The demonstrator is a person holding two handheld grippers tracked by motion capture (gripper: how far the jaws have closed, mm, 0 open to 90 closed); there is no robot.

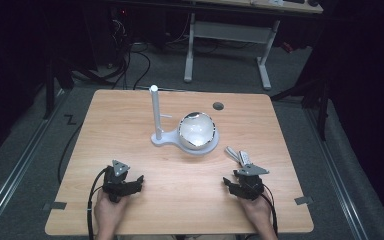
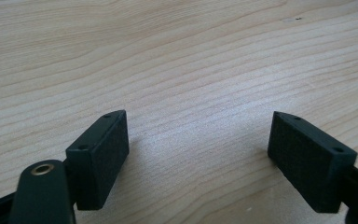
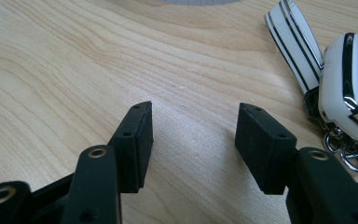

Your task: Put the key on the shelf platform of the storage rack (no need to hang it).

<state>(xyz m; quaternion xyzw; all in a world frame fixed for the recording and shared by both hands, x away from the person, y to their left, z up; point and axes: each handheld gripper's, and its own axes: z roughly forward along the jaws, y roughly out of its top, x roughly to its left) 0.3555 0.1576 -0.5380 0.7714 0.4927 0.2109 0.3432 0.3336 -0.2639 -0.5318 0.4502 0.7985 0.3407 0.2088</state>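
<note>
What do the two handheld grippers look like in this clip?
Both the left gripper and the right gripper are black with two blocky rectangular jaws, screw holes along the jaw edges and brass-ringed holes at the joints. Each carries a grey three-cornered plate on top and trails a black cable.

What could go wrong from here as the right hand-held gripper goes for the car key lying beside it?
1. The right hand-held gripper is open over bare table, with the car key off to its side; closing now would likely grab nothing.
2. The key lies flat with its strap and rings attached, so the jaws may pinch only those and let it dangle.
</note>
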